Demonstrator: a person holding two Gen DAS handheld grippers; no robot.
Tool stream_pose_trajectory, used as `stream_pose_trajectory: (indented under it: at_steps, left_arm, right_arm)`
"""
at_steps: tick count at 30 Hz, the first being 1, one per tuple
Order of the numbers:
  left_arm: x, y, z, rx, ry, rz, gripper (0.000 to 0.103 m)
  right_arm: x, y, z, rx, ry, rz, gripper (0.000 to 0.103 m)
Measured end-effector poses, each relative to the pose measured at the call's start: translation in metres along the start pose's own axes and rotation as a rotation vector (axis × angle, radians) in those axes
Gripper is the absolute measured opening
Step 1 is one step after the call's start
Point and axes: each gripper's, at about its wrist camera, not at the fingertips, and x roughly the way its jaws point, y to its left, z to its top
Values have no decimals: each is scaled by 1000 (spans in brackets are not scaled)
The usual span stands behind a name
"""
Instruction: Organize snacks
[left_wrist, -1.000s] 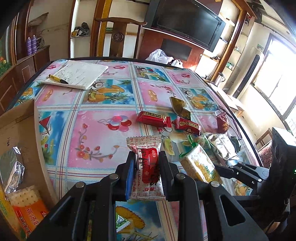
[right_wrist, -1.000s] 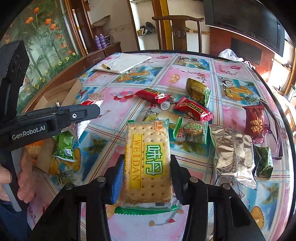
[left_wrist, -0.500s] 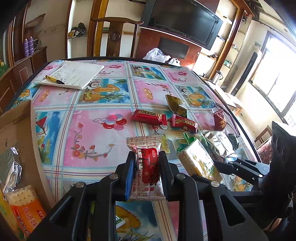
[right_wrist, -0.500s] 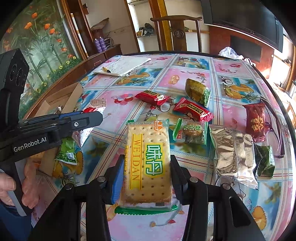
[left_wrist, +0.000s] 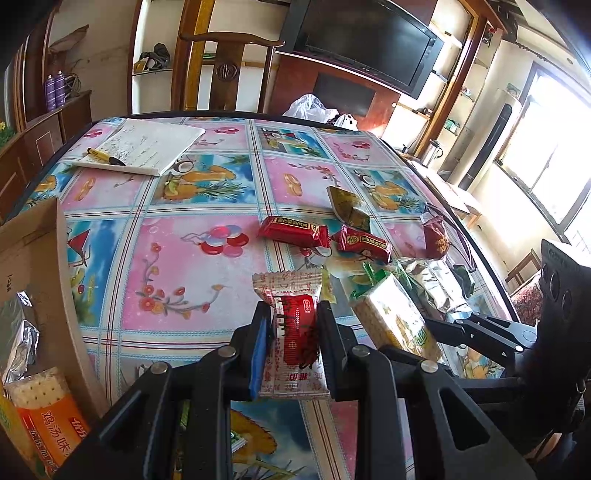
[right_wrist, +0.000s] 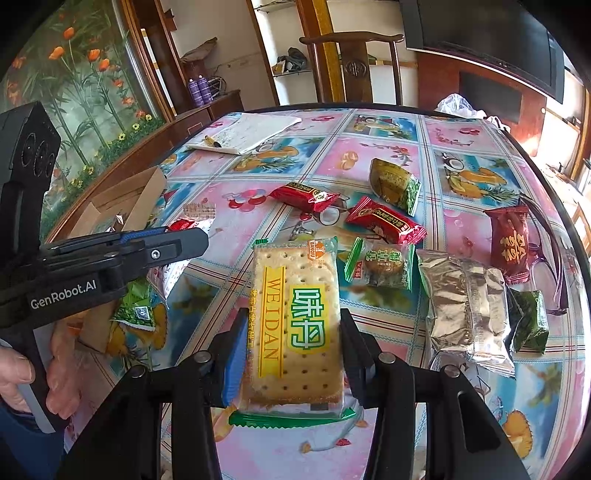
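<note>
My left gripper (left_wrist: 293, 314) is shut on a small white-and-red snack packet (left_wrist: 293, 332) and holds it above the table. My right gripper (right_wrist: 293, 325) is shut on a green-edged cracker pack (right_wrist: 295, 325), which also shows in the left wrist view (left_wrist: 395, 317). Loose snacks lie on the flowered tablecloth (right_wrist: 369, 147): two red packets (right_wrist: 306, 195) (right_wrist: 384, 221), a green-gold packet (right_wrist: 395, 181), a green cookie packet (right_wrist: 380, 262), a silver pack (right_wrist: 465, 302) and a dark red pouch (right_wrist: 511, 243). A cardboard box (left_wrist: 33, 258) at the left holds an orange cracker pack (left_wrist: 48, 417).
A notepad with a pen (left_wrist: 147, 146) lies at the table's far left. A wooden chair (left_wrist: 225, 66) stands behind the table, a TV (left_wrist: 365, 33) beyond it. A small green packet (right_wrist: 136, 310) lies under the left gripper, and a dark green one (right_wrist: 532, 321) at the right.
Both grippers keep their packets. The left wrist view has shifted slightly, so the table items sit a little lower and to the left; the box has slid further toward the left edge.
</note>
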Motion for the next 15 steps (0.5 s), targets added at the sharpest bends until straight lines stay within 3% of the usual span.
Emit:
stream_pose_trajectory:
  at_steps: [15]
  left_arm:
    - [-1,-1,0,5,3,-2,24]
  right_arm:
    - [0,-1,0,3,1,6,49]
